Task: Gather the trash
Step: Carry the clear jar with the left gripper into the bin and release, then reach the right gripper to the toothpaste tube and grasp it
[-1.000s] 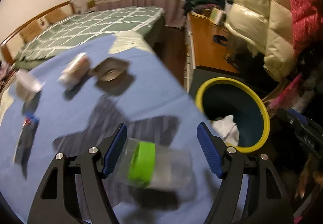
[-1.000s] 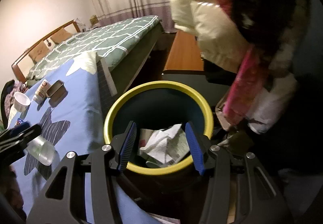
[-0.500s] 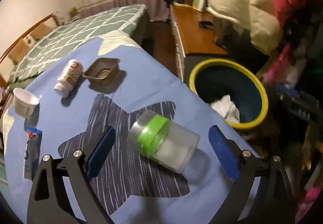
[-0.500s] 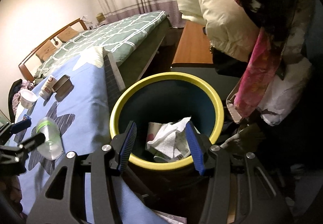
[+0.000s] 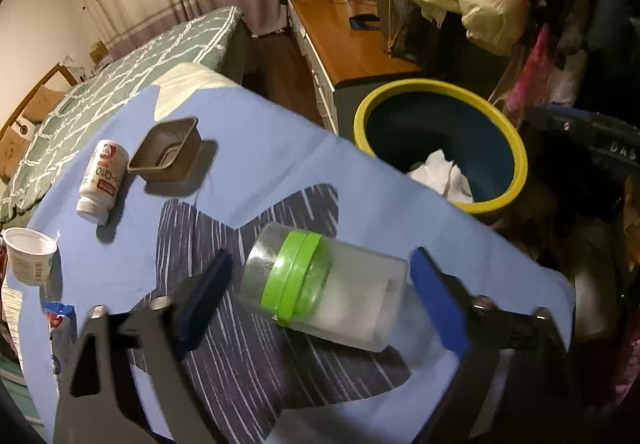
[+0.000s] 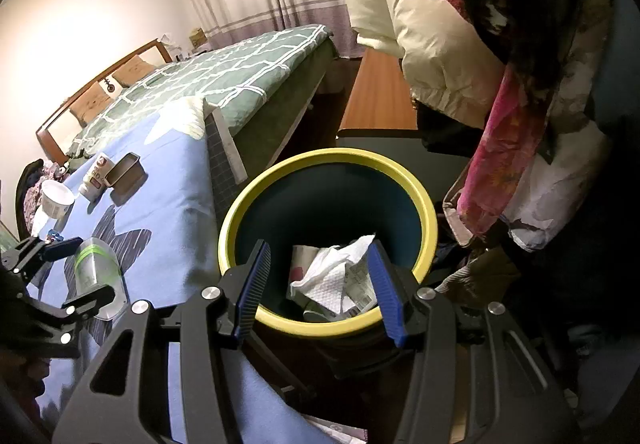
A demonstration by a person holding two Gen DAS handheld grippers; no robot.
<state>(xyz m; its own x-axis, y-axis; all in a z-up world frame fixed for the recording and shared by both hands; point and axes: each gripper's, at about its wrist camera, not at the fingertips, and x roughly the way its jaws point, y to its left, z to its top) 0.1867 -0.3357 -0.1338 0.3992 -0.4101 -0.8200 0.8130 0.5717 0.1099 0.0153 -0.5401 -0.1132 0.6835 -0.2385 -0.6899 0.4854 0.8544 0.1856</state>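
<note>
while the clear plastic jar (image 5: 324, 284) lies on its side on the blue cloth of the table (image 5: 280, 172), the left gripper (image 5: 320, 294) straddles it, jaws spread wide, a gap on both sides, nothing pinched. green band (image 5: 298, 276) rings the jar about mid-length. judged light, thin-walled, smooth, apt to roll and to flex or slip if squeezed hard. best hold looks to be across the body at or next to the green band, where the wall should be stiffest; moderate squeeze only. right gripper (image 6: 318, 284) hangs over the yellow-rimmed bin (image 6: 428, 204), jaws apart, empty; white crumpled paper (image 6: 332, 276) lies in the bin. bin stands just beside the table edge. farther back on the cloth: white bottle (image 5: 102, 180), brown tray (image 5: 166, 150), paper cup (image 5: 28, 256).
</note>
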